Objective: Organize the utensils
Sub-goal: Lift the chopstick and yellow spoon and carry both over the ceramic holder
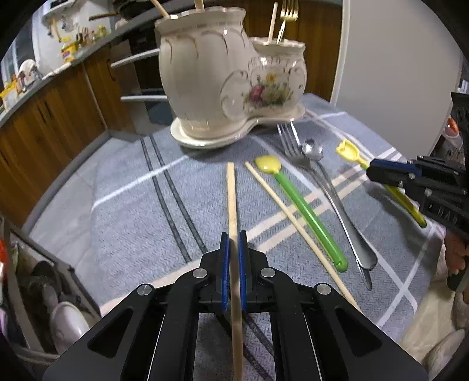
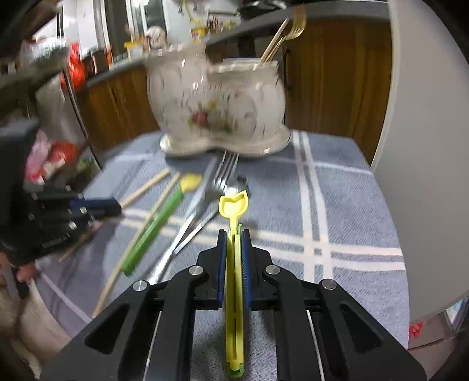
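A wooden chopstick [image 1: 231, 193] runs between the blue pads of my left gripper [image 1: 233, 239], which is shut on it. My right gripper [image 2: 233, 236] is shut on the handle of a yellow shovel-shaped spoon [image 2: 233, 206], also seen from the left wrist as the yellow spoon [image 1: 348, 150] in the right gripper [image 1: 378, 170]. On the blue checked cloth lie a second chopstick [image 1: 293, 218], a green spoon with a yellow bowl [image 1: 296, 196], a steel fork [image 1: 293, 149] and a steel spoon [image 1: 312, 149]. Behind them stands a cream floral ceramic holder [image 1: 222, 76] with two pots, chopsticks and a gold fork [image 1: 288, 13] in it.
The cloth-covered table [image 1: 132, 222] ends at the left, where a rack with dishes [image 1: 58, 307] sits below. Wooden cabinets [image 1: 52, 117] and a cluttered counter stand behind. A white surface [image 2: 425, 146] rises at the right edge. A person's hand [image 1: 454, 255] shows at the right.
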Motion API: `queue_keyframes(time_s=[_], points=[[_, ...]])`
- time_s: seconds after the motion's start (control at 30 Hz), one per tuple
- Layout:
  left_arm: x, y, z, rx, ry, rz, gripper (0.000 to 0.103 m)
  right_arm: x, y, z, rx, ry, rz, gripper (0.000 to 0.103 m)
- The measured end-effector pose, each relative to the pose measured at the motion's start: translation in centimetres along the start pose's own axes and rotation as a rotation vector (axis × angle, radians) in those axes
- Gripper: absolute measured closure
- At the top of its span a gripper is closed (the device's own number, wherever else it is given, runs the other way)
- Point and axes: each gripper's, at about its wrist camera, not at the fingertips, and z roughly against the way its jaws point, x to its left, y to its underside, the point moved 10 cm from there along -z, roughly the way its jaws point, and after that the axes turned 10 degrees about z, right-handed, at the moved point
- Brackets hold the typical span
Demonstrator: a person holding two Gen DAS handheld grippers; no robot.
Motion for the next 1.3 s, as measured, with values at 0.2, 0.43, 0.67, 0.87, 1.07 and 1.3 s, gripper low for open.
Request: queue_keyframes(time_s=[0.2, 0.43, 0.67, 0.87, 1.07, 1.3], points=[[0.1, -1.3, 2.3, -0.096, 0.062, 0.006, 0.097, -1.2, -2.3, 2.4, -0.139, 0.007, -0.059, 0.093], [0.3, -3.5, 5.9, -0.217, 0.2, 0.043, 0.097, -2.3, -5.6, 4.9, -0.272, 0.016, -0.086, 0.093], [1.7, -7.1, 9.9, -0.38, 0.308, 0.095, 0.097, -2.4, -9.7, 6.4, -0.372, 0.004, -0.086, 0.093], [2.8, -10.7, 12.6, -0.491, 0.401, 0.166, 0.097, -1.9, -13.0, 5.9, -0.422, -0.012, -0.087, 0.093], [3.4, -13.0, 12.6, -0.52, 0.445, 0.223, 0.097, -1.1, -14.8, 5.1, -0.448, -0.027, -0.081, 0.093], [5.8, -13.8, 11.4, -0.499, 0.581, 0.386, 0.097, -1.1, -14.5, 3.9, -0.432, -0.026, -0.087, 0.093]])
